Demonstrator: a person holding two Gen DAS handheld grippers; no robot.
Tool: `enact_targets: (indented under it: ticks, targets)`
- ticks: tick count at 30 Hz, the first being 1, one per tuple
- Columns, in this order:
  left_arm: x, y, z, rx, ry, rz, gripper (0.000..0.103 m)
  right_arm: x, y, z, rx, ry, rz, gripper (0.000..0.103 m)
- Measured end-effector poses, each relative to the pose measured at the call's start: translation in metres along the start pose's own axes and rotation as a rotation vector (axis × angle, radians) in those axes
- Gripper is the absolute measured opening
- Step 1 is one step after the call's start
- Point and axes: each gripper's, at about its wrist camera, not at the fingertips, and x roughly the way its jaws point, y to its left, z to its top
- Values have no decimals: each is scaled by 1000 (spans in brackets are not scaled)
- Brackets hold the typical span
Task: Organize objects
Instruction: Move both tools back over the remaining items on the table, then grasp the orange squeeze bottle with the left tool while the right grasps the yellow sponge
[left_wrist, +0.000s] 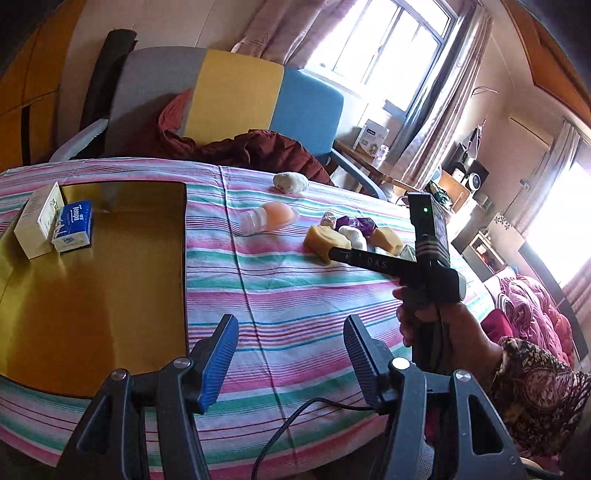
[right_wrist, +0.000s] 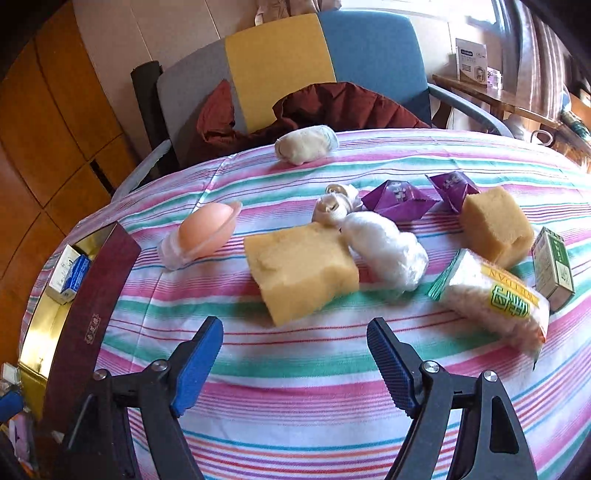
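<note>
My left gripper (left_wrist: 288, 328) is open over the striped tablecloth (left_wrist: 295, 295), nothing between its blue pads. To its left lies a gold-lined box (left_wrist: 110, 277) holding a white carton (left_wrist: 37, 221) and a blue tissue pack (left_wrist: 74, 225). My right gripper (right_wrist: 293, 332) is open too, just short of a large yellow sponge (right_wrist: 303, 269). Around the sponge lie a peach ball-shaped item (right_wrist: 203, 229), a white cotton bundle (right_wrist: 388, 251), a thread spool (right_wrist: 336, 205), two purple paper shapes (right_wrist: 397, 199), a second sponge (right_wrist: 495, 225), a yellow-labelled tissue pack (right_wrist: 495, 291) and a green-white carton (right_wrist: 552, 266).
A rolled white cloth (right_wrist: 306, 144) lies near the table's far edge. Behind it stands a grey, yellow and blue chair (right_wrist: 280, 66) with a dark red jacket (right_wrist: 332, 107) on it. The box's maroon wall (right_wrist: 92, 306) rises at the left. A hand in a patterned sleeve (left_wrist: 535, 387) holds the right gripper.
</note>
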Motion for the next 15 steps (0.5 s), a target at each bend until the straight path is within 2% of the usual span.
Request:
enact_targets:
  ticks: [3, 6, 11, 15]
  targets:
    - [3, -4, -2, 5, 14, 0, 60, 7, 4, 8, -35, -11, 15, 81]
    - [5, -2, -2, 2, 25, 2, 60, 19, 7, 13, -73, -7, -19, 81]
    - [6, -2, -1, 1, 32, 16, 60, 38, 0, 21, -61, -2, -14, 81]
    - [12, -2, 4, 0, 44, 20, 60, 43, 0, 23, -50, 4, 3, 73]
